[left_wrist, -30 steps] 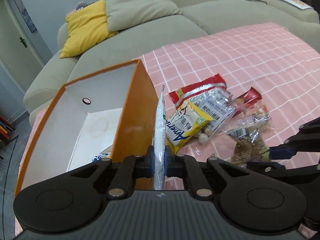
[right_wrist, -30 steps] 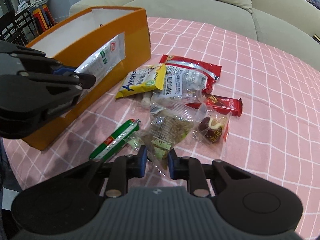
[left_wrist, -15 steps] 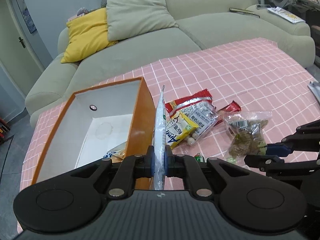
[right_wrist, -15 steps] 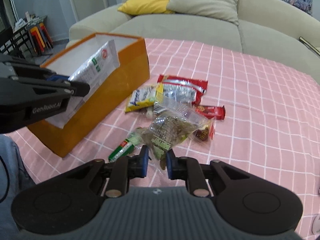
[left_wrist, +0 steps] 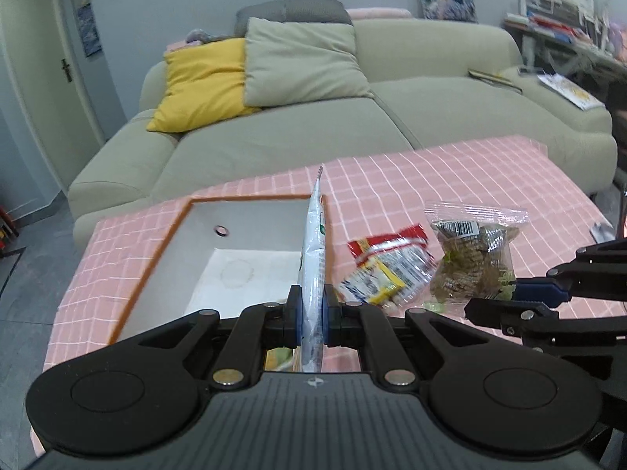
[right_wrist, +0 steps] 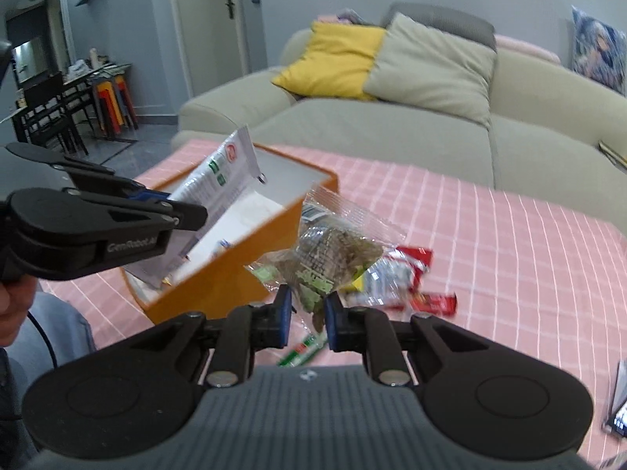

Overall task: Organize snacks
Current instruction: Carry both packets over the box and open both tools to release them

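**Two packets held over box and table**

We see a flat white plastic snack packet with green and red marks, pinched edge-on in the left gripper, above the open orange cardboard box with white inner walls. A crinkly clear plastic bag of brownish snacks hangs clamped in the right gripper, above the pink checked tablecloth, just beside the box's wall. On the cloth we count one red-and-clear packet, one yellow packet, one red bar wrapper, one green stick wrapper. Behind: beige fabric sofa, one yellow cushion, one beige cushion.
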{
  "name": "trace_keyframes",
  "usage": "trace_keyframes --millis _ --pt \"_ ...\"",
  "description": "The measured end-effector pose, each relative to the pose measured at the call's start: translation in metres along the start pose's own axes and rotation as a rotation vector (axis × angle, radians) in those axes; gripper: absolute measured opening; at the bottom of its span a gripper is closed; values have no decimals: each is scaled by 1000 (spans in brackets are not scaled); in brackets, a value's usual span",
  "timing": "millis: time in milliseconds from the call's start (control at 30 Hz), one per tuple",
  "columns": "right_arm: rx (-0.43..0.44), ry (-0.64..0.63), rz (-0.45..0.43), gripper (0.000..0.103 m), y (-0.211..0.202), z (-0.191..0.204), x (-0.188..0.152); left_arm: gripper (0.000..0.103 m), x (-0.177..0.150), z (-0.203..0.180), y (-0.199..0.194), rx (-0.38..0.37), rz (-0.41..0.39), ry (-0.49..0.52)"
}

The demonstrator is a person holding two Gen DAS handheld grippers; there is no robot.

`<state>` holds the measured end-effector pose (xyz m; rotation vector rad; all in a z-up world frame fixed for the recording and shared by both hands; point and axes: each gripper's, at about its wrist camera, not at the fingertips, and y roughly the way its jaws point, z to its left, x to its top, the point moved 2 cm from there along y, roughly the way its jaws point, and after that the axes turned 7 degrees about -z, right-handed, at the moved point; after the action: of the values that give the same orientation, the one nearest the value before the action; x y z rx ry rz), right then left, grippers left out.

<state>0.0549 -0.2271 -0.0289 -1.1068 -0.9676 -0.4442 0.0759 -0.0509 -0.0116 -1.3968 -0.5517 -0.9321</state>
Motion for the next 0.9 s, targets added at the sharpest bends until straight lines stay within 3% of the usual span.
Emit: trace_keyframes --millis 367,567,600,900 --pt "106 -137 -29 11 23 62 40 10 11 67 6 68 6 -39" --pt "157 -207 13 5 60 86 55 10 9 104 28 59 74 -72" --pt "163 -220 23 0 68 90 57 10 8 109 33 58 87 -74" --pt "180 -282 130 0 146 114 60 9 -12 136 71 65 204 -87"
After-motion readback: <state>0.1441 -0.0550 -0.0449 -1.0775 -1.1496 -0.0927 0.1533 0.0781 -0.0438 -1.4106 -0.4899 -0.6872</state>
